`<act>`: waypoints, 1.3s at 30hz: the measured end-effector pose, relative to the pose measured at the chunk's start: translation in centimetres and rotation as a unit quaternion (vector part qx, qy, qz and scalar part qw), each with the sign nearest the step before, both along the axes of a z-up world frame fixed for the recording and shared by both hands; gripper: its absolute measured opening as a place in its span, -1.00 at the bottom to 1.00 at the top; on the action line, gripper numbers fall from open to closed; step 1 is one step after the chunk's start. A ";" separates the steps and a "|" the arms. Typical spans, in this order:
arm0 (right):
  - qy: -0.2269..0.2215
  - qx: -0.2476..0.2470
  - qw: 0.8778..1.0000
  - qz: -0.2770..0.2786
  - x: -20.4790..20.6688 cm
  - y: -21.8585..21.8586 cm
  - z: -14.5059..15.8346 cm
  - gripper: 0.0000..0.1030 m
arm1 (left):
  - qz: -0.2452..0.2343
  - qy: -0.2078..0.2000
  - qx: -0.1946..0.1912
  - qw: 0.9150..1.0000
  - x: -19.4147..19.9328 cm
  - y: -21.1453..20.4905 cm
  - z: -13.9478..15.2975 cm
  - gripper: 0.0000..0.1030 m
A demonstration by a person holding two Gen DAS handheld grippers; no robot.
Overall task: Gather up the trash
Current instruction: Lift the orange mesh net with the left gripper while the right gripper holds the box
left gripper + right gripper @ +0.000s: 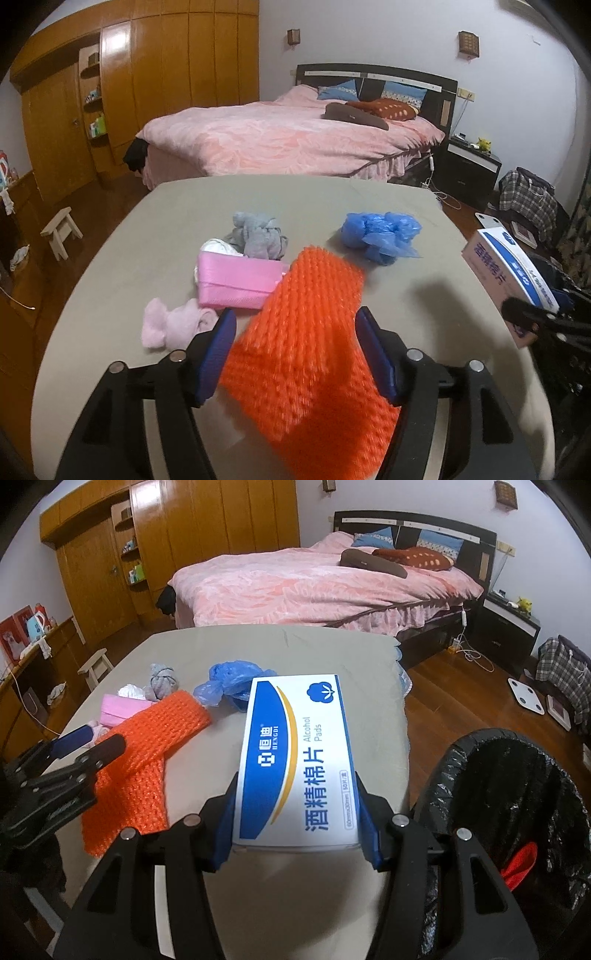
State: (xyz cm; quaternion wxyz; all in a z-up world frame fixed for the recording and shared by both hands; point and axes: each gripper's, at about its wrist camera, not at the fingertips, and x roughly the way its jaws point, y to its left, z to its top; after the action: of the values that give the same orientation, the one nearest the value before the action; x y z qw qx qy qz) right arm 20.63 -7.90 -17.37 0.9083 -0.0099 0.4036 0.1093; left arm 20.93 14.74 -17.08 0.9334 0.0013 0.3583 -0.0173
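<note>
My left gripper (295, 328) is shut on an orange foam net (310, 339), holding it above the grey table (155, 229); it also shows in the right wrist view (147, 753). My right gripper (295, 794) is shut on a white and blue alcohol pads box (295, 760), seen at the right in the left wrist view (509, 266). On the table lie a blue plastic bag (380, 229), a pink box (236, 280), a grey cloth ball (258, 236) and a pale pink cloth (173, 325).
A bin lined with a black bag (517, 812) stands at the table's right side, with something red inside. A bed (288, 136) is beyond the table, a wardrobe (147, 74) at the left, a small stool (61, 229) on the floor.
</note>
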 end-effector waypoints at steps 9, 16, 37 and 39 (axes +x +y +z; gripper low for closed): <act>0.013 0.003 1.000 0.000 0.6 0.0 -1.0 0.04 | -0.018 0.002 -0.022 1.000 0.6 -0.3 -1.0 -1.00; -0.001 0.012 1.000 -0.006 0.1 -0.8 0.1 0.04 | -0.019 -0.033 -0.033 0.999 -0.7 -0.5 2.0 -1.00; 0.020 0.014 1.000 -0.015 0.7 -1.8 -1.3 0.04 | -0.045 0.025 0.005 0.999 1.9 -2.8 -2.4 -0.62; 0.019 0.014 1.000 -0.014 0.6 -1.9 -1.3 0.04 | -0.038 0.023 -0.011 0.999 2.0 -2.0 -1.7 -0.72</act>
State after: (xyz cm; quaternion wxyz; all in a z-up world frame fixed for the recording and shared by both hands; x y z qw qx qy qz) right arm 21.19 -9.80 -18.68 0.9019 0.0107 0.4196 0.1020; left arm 22.98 12.70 -18.78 0.9237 0.0039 0.3788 -0.0564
